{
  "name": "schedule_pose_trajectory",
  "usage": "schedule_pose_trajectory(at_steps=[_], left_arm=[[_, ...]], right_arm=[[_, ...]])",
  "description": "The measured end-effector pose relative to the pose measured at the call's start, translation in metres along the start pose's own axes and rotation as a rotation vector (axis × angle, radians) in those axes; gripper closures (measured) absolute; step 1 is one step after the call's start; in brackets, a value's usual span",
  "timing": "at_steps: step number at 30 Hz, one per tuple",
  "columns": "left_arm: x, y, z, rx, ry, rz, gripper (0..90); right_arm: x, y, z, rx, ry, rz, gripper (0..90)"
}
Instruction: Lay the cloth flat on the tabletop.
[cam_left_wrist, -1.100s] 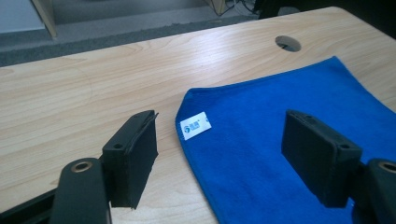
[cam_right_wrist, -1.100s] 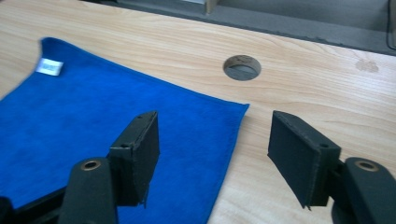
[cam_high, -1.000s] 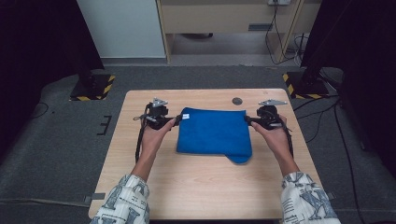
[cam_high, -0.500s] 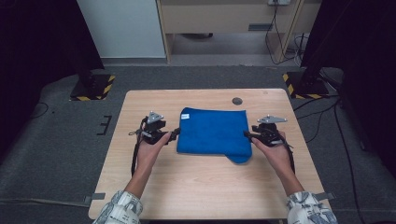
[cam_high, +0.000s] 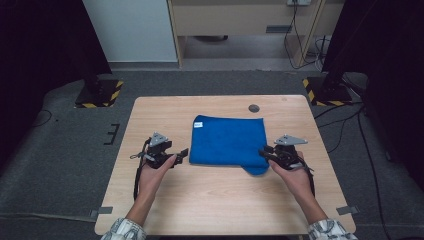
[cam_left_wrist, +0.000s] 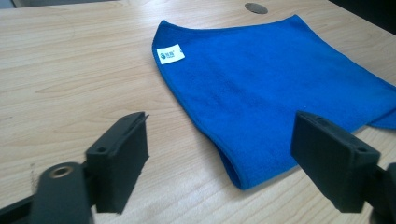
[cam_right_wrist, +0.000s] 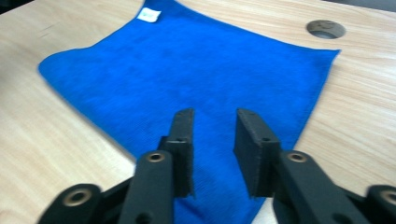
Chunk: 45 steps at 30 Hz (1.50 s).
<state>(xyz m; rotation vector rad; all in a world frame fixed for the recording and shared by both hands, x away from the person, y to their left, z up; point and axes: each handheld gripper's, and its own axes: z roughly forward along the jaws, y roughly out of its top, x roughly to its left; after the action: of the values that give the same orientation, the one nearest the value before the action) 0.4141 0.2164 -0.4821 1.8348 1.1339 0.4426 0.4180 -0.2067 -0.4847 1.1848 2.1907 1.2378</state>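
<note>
On the table (cam_high: 215, 200) lies the folded blue cloth (cam_high: 227, 145), its near edge running left to right between the 2 grippers. The right gripper (cam_high: 266, 153), jaws narrowed and just closing, hangs over the near right corner, not pinching. The left gripper (cam_high: 184, 153), jaws wide, sits just left of the near left corner.

We see a white label (cam_left_wrist: 170, 54) on the cloth (cam_left_wrist: 280, 88); its small print is too blurred to read.
</note>
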Motion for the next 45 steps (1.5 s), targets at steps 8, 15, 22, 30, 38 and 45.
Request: schedule_pose_trajectory(at_steps=[8, 15, 22, 30, 38, 45], left_arm=[[-0.009, -0.013, -0.007, -0.003, 0.003, 0.042, 25.4], [-0.013, -0.017, -0.017, 0.004, 0.049, 0.109, 31.9], [-0.012, -0.023, -0.016, 0.020, 0.036, 0.091, 36.3], [-0.019, -0.029, -0.004, 0.062, 0.033, 0.105, 36.5], [-0.021, -0.031, 0.004, 0.088, 0.034, 0.125, 36.0], [-0.024, -0.033, 0.014, 0.101, 0.030, 0.118, 31.8]], right_arm=[[0.008, -0.010, -0.011, -0.031, 0.021, -0.013, 76.6], [0.018, -0.025, -0.022, -0.010, -0.010, -0.066, 78.9], [0.026, -0.032, -0.028, 0.001, 0.004, -0.091, 83.9], [0.039, -0.032, -0.019, 0.013, 0.028, -0.147, 82.2], [0.049, -0.038, -0.004, 0.068, 0.035, -0.197, 75.3], [0.053, -0.040, 0.008, 0.098, 0.020, -0.212, 60.0]])
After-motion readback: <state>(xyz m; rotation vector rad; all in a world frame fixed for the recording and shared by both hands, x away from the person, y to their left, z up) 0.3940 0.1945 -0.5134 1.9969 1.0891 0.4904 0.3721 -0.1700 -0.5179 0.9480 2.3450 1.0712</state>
